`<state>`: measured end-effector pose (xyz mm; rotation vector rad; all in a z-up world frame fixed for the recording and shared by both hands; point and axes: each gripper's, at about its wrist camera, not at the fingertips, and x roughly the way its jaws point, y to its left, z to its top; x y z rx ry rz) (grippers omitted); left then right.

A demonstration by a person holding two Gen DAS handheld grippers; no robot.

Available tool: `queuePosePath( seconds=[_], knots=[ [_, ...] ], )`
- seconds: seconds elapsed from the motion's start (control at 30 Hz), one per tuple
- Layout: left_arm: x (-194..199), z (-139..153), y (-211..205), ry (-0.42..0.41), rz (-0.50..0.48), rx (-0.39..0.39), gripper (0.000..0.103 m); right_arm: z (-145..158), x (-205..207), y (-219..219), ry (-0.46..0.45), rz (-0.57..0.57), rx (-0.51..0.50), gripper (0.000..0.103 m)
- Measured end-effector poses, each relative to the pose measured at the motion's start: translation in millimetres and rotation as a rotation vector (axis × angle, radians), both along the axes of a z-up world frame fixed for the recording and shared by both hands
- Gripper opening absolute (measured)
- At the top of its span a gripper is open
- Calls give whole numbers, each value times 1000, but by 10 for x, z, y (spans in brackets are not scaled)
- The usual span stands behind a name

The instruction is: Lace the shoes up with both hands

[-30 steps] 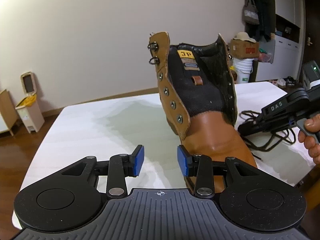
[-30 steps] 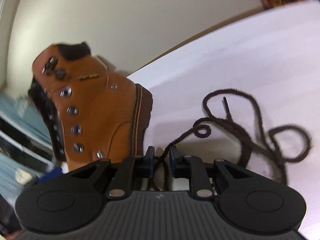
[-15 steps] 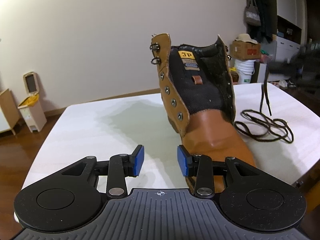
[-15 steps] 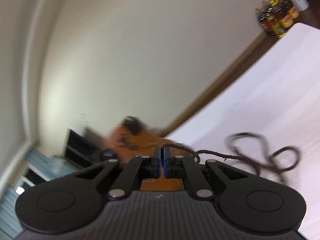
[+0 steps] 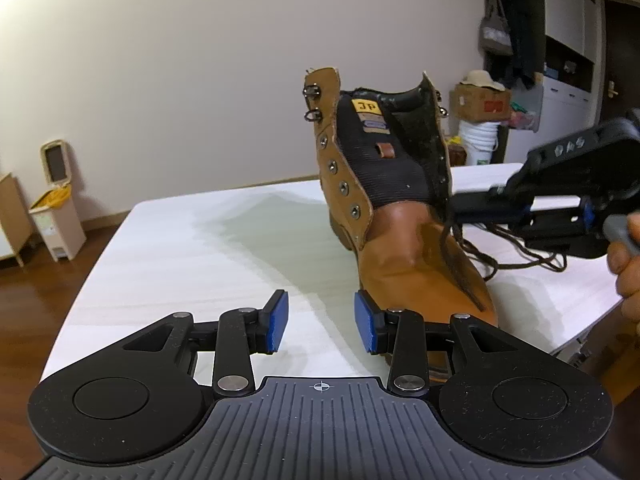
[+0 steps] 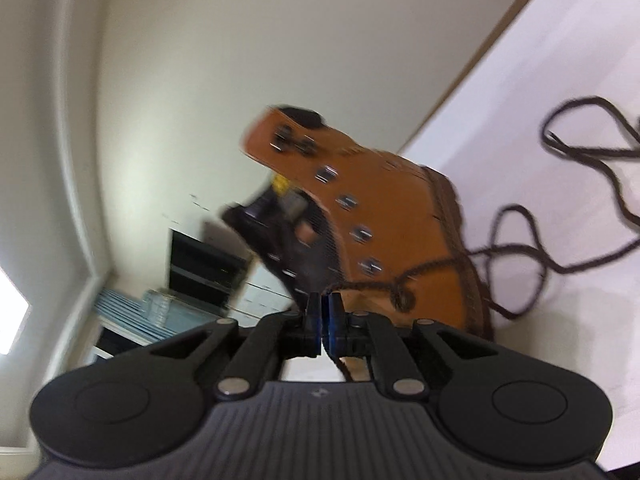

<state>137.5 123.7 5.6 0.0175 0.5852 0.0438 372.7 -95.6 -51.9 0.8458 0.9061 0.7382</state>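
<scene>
Gripping lace: right gripper fingers, just loosening | left gripper fingers released | boot near table edge

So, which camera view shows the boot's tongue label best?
The left wrist view: the boot faces it, sharp, with the yellow label readable on the black tongue. The right wrist view shows the boot sideways and blurred, the label barely visible.

Left wrist view: low over bench, near boot toe, facing up its open tongue. Right wrist view: rolled, blurred, close on boot's eyelet side. Both share boot, bench.
</scene>
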Motion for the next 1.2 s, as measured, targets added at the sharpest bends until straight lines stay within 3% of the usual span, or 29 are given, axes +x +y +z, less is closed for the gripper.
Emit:
queuePosePath(
  seconds=[0.43,0.6,0.83,1.0,1.03,1.07,1.1,1.2],
  knots=[
    [2,-19,-56,-19,-60,-42,39,97,-74,93,21,158,-118,12],
    [-43,31,-155,-20,-136,-80,39,74,-45,140,-11,138,-56,5],
    [30,46,-360,-10,-202,-119,39,133,-76,43,-12,82,32,5],
    [148,9,-454,11,-209,-99,31,116,-83,-6,7,79,62,5],
    [154,8,-467,10,-212,-93,26,110,-76,0,7,81,62,5],
    [168,7,-485,8,-216,-77,10,101,-79,-11,9,81,62,5],
    [192,6,-507,8,-220,-52,5,93,-83,-23,12,81,61,5],
    [221,4,-526,15,-228,-10,4,72,-88,-32,9,81,49,5]
  ],
)
